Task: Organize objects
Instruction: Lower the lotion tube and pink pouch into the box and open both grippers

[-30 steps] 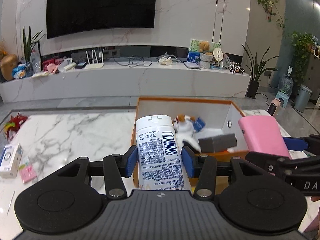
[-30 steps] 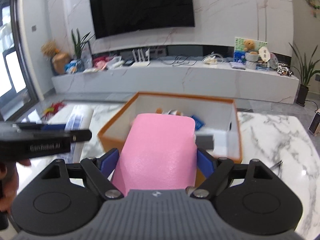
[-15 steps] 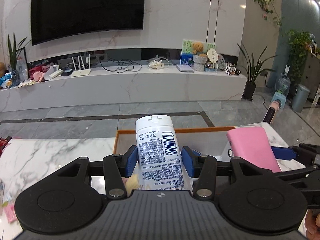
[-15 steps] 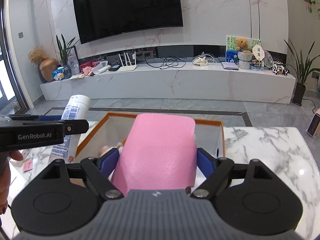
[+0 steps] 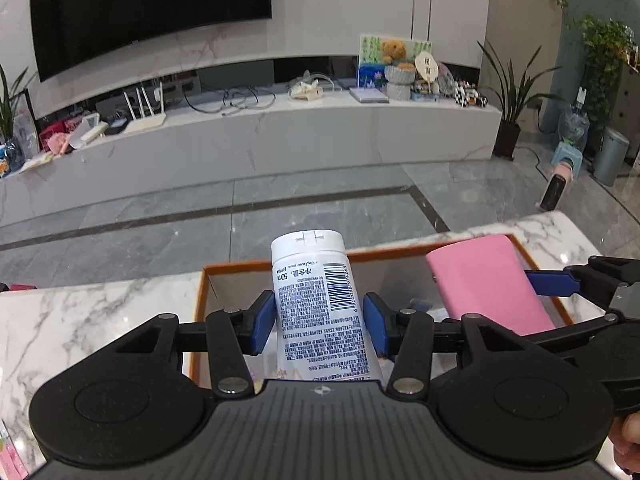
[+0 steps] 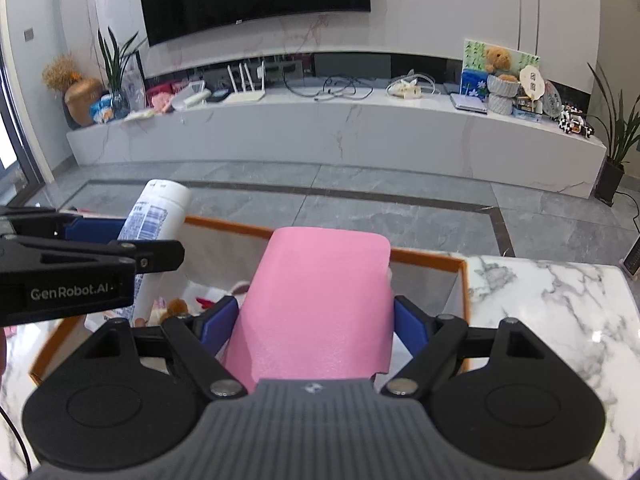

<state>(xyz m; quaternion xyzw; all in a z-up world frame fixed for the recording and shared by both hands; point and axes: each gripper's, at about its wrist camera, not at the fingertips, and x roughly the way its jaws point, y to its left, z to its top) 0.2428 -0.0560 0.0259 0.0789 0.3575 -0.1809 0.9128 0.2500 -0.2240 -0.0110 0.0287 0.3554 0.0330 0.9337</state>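
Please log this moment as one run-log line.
left gripper: shut on white tube | right gripper: shut on pink block | both held over orange box

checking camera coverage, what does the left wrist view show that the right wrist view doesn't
Only the left wrist view: the printed label and barcode face of the white plastic tube square-on between the left gripper's jaws, plus a grey pedal bin at far right.

Only the right wrist view: a gold vase with dried flowers at far left, and small items inside the box, including a brown plush toy.

Both: the orange-rimmed cardboard box, the pink foam block in the right gripper, the tube, the marble table.
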